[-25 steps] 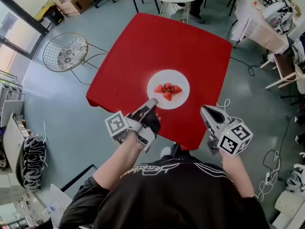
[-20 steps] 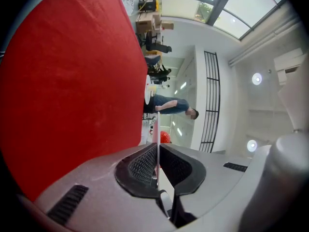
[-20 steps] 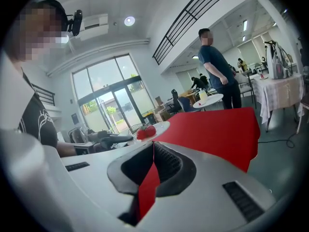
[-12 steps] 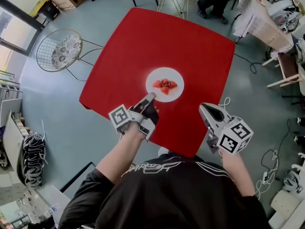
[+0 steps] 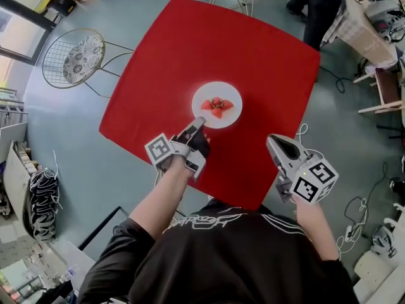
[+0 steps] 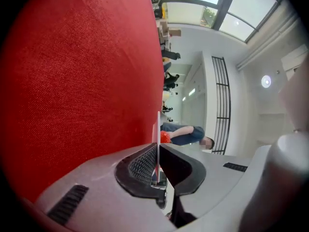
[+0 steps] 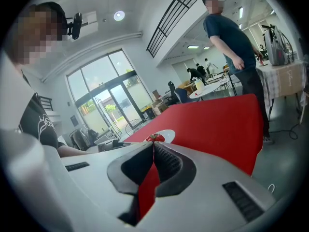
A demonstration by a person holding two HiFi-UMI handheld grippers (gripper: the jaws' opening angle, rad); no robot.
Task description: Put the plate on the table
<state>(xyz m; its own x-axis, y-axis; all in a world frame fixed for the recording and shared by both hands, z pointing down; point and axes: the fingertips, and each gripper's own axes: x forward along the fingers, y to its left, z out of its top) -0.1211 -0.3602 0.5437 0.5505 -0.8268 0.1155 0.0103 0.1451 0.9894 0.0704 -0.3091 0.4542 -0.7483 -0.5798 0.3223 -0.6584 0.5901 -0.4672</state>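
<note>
The left tool (image 5: 197, 125) is clamped on the near rim of the round white plate (image 5: 218, 89) at the middle of the red-clothed counter (image 5: 253, 49). Held by one edge, the plate could tip and spill its red strawberries (image 5: 217, 105) if released before lying flat. The right tool (image 5: 273, 142) hovers closed and empty nearby, and the round wire chair (image 5: 73, 59) and standing person (image 5: 326, 5) are well clear.
</note>
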